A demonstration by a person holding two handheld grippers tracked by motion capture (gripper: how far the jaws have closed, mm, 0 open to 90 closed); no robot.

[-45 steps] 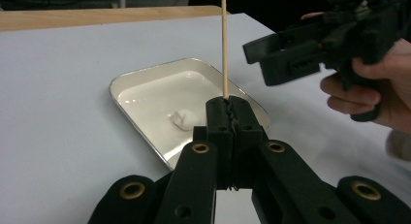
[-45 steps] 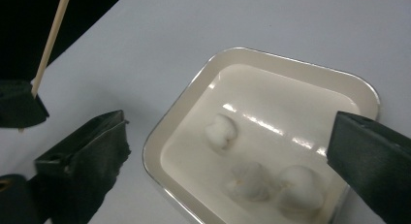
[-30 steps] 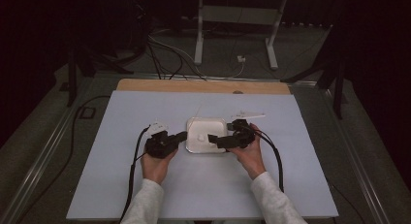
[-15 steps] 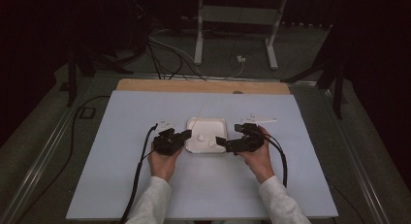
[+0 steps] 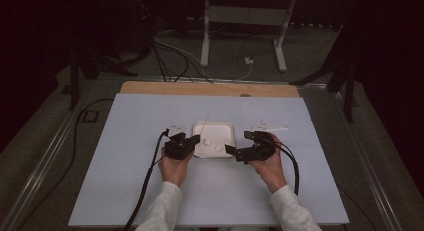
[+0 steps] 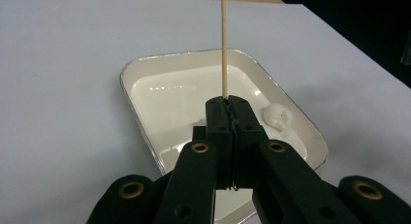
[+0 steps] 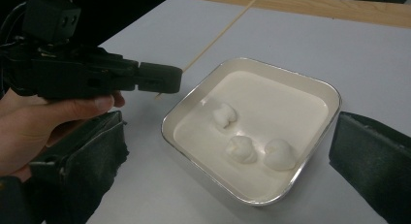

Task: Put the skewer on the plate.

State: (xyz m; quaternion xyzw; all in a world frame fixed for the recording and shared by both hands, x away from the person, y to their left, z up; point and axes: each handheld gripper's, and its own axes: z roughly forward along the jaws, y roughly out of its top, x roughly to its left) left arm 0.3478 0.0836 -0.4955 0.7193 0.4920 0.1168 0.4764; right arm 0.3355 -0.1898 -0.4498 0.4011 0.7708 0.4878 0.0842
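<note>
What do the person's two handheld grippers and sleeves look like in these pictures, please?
Both the left gripper and the right gripper are matte black, with blocky jaws on flat linkage arms fixed by brass-coloured rivets. A black cable trails from each toward the person, and a pale grey three-cornered plate sits on top of each. The person wears light grey long sleeves.

No writing, label, brand, number or sign can be read anywhere in these views (the light is dim and the far background nearly black). The white tray (image 7: pixel 317 95), the pale tabletop (image 5: pixel 125 156) around it and the black gripper bodies beside the tray all show plain, unmarked surfaces.
</note>
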